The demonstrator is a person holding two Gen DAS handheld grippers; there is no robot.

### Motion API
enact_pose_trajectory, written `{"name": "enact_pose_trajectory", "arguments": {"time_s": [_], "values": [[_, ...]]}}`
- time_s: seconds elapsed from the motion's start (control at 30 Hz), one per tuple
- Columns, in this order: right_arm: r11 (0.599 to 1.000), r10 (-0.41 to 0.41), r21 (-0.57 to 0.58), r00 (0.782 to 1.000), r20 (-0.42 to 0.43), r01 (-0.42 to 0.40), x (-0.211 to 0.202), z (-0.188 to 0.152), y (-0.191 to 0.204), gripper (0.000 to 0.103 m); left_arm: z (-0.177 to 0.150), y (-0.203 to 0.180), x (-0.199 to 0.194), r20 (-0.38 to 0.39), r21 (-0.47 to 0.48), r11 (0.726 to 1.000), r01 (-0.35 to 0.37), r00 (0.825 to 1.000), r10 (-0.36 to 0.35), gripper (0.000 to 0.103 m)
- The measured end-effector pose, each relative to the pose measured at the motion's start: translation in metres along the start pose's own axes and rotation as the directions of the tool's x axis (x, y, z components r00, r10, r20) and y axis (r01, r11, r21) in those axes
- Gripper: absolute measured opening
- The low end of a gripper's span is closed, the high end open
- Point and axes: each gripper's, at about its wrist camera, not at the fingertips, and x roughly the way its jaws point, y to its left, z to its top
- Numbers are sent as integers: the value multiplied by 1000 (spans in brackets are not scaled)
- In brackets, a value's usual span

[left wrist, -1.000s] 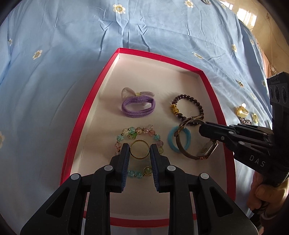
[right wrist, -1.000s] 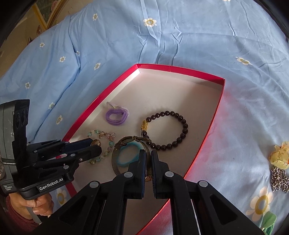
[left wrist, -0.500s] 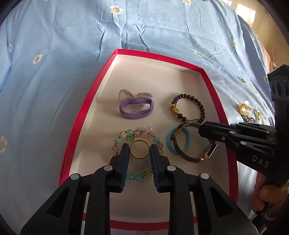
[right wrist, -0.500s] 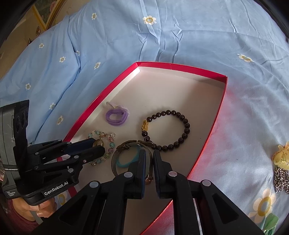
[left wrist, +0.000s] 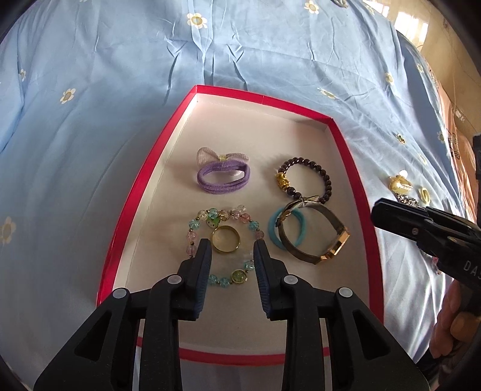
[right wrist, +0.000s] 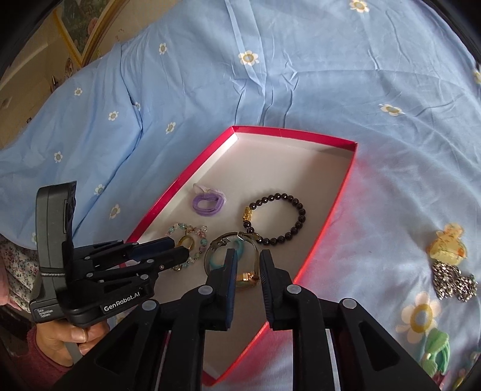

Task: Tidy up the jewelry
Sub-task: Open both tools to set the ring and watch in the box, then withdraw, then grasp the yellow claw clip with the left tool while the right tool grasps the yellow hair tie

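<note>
A red-rimmed box [left wrist: 141, 192] [right wrist: 327, 216] lies on the blue bedsheet. In it lie a purple hair tie [left wrist: 224, 176], a dark bead bracelet [left wrist: 303, 180], a pastel bead bracelet [left wrist: 222, 243] with a gold ring [left wrist: 225, 239] inside it, a blue hair tie [left wrist: 287, 230] and a brown-strap watch [left wrist: 318, 237] [right wrist: 237, 264]. My left gripper [left wrist: 231, 251] is open, its jaws wider than the ring and apart from it. My right gripper [right wrist: 248, 260] is open just above the watch, touching nothing.
On the sheet right of the box lie a yellow hair claw [right wrist: 448, 245] and a silver chain piece [right wrist: 452, 279]. The box's far half is bare. A framed picture [right wrist: 81, 27] stands beyond the bed at the far left.
Both grippers have opened. The right one let the watch go over the blue hair tie and drew back. The left one released the gold ring inside the pastel bracelet.
</note>
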Motion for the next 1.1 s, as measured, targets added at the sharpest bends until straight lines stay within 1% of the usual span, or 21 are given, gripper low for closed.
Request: {"name": "enact_pose_trajectory", "arguments": {"time_s": [0.07,0.2,0.3,0.43,0.53,0.67,0.83,0.93,1.1], "values": [[1000,-3,11,1000,14,3,-11,-4,-3,20,-3,-1,-7,13,-21,1000,11,1000,-10,27],[999,-19,39,999,41,17,-32,-13,-14,28,-10,-4,-19,30,-60,997,49,998,-47,27],[997,-43,71,997,59,38,-46,-22,-26,28,-14,-11,-24,28,-60,996,70,997,-68,27],[992,-77,110,994,74,68,-67,-34,-43,30,-18,-27,-30,25,-44,994,97,995,-96,28],[986,-100,145,991,86,87,-81,-44,-56,33,-20,-41,-32,24,-24,993,113,993,-112,31],[976,-130,190,987,97,110,-98,-60,-76,34,-21,-60,-32,13,9,991,133,991,-133,32],[959,-170,245,980,100,142,-116,-75,-98,35,-21,-82,-31,-1,46,988,146,989,-147,33],[947,-191,282,976,107,154,-127,-82,-114,35,-19,-92,-29,-6,66,987,148,989,-148,38],[931,-218,324,968,125,168,-141,-87,-134,36,-14,-111,-23,-24,94,984,153,988,-152,39]]}}
